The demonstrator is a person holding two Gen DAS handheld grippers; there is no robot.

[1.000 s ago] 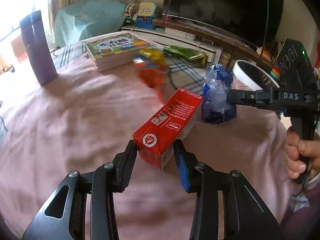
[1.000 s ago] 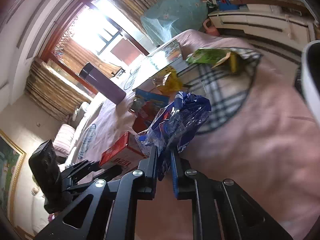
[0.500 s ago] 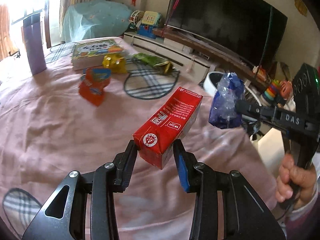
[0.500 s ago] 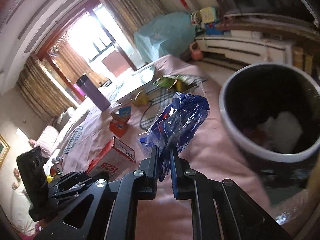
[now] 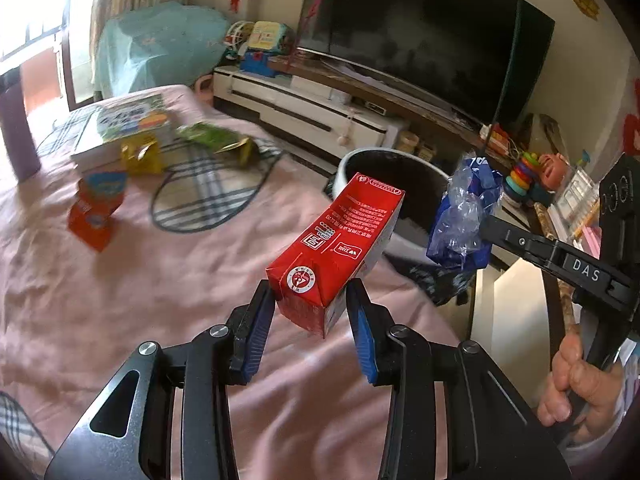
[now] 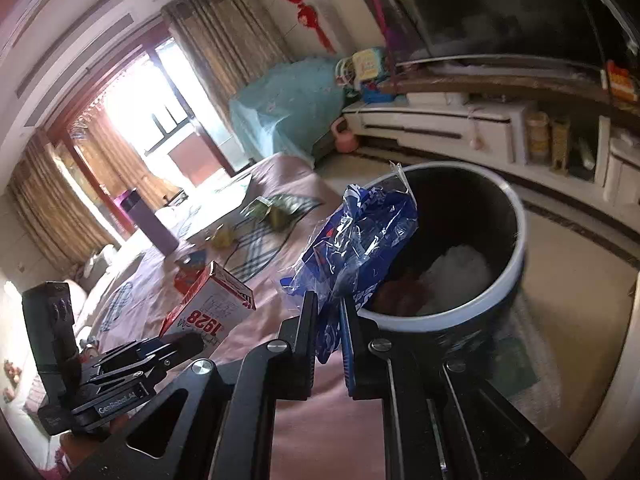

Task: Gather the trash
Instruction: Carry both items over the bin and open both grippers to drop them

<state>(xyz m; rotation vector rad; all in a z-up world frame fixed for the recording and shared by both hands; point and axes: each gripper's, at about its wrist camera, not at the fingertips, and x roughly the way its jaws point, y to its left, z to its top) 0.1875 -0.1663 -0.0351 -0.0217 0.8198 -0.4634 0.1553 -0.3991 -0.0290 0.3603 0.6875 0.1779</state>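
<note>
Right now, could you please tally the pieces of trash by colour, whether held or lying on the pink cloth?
Red: 2, carton, small packet
Blue: 1, wrapper
Yellow: 1, packet
Green: 1, packet
Total: 5

A dark television point(image 5: 424, 40) on a white cabinet point(image 5: 304, 110); a purple bottle point(image 6: 150, 224), perhaps a flask; stacked books point(image 5: 124, 128).
</note>
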